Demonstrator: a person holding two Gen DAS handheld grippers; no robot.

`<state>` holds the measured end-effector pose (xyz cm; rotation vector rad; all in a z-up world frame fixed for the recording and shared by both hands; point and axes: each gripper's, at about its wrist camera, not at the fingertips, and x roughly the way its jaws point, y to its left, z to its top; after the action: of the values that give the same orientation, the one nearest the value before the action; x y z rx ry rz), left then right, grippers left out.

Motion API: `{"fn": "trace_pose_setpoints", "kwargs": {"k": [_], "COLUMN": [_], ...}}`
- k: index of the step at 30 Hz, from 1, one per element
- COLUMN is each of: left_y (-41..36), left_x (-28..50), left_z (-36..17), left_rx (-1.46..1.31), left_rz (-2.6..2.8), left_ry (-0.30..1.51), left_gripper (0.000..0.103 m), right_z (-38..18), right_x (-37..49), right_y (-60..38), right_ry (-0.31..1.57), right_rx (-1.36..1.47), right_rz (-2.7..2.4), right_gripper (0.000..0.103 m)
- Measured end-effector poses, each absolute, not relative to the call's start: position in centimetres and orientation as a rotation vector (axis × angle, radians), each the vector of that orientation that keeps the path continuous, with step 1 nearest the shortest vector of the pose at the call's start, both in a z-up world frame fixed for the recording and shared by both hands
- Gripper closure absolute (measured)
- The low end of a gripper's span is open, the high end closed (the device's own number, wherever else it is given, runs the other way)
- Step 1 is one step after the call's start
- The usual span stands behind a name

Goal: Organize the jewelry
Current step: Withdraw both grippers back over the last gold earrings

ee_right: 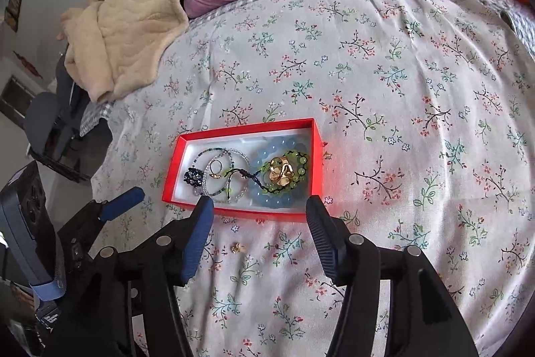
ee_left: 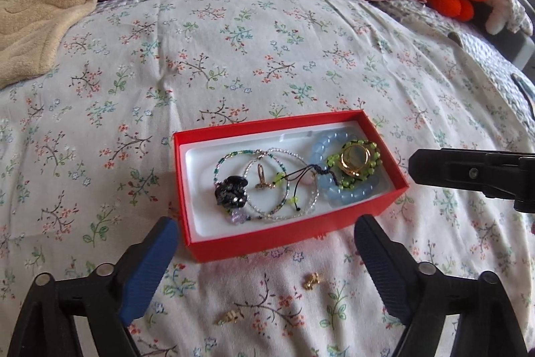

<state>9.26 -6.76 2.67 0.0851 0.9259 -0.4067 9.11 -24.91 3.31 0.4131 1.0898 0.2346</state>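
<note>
Both my claws are released and hold nothing: my left gripper [ee_left: 265, 251] and my right gripper [ee_right: 260, 225] hover over the floral bedspread [ee_left: 234, 56], near the front wall of the red box [ee_left: 386, 136]. Inside it lie bracelets; the blue bead bracelet [ee_left: 354, 194] is at its right end. Two small gold earrings, one [ee_left: 311, 280] and another [ee_left: 230, 317], lie outside on the bedspread, just before the box.

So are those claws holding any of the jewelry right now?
No. Both the left claw and right claw are open and empty, near the red box.
</note>
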Motion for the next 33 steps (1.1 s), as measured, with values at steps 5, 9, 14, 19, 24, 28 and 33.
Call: {"fn": "trace_pose_setpoints", "kwargs": {"k": [5, 9, 14, 19, 24, 28, 33], "left_y": [-6.1, -5.6, -4.4, -3.6, -3.2, -2.8, -2.4], "left_x": [8.1, 7.1, 6.2, 5.2, 4.3, 3.9, 3.8], "left_z": [2.8, 2.7, 2.5, 2.3, 2.3, 1.9, 0.8], "left_rx": [0.092, 0.121, 0.112, 0.109, 0.126, 0.15, 0.177], "left_rz": [-0.387, -0.361, -0.337, -0.327, -0.329, -0.313, -0.294], "left_ry": [0.937, 0.933, 0.956, 0.976, 0.975, 0.983, 1.011], "left_gripper": [0.004, 0.001, 0.001, 0.001, 0.001, 0.001, 0.001], "right_z": [3.6, 3.8, 4.0, 3.8, 3.9, 3.4, 2.3], "right_x": [7.9, 6.8, 5.4, 4.2, 3.1, 2.6, 2.4], "right_y": [-24.4, -24.0, -23.5, -22.8, -21.8, -21.4, -20.9], "right_ry": [1.091, 1.081, 1.072, 1.077, 1.062, 1.078, 1.104], "right_rx": [0.357, 0.308, 0.257, 0.191, 0.101, 0.076, 0.033], "right_rz": [0.198, 0.16, 0.14, 0.142, 0.146, 0.15, 0.145], "right_gripper": [0.03, 0.02, 0.012, 0.006, 0.005, 0.0, 0.0]}}
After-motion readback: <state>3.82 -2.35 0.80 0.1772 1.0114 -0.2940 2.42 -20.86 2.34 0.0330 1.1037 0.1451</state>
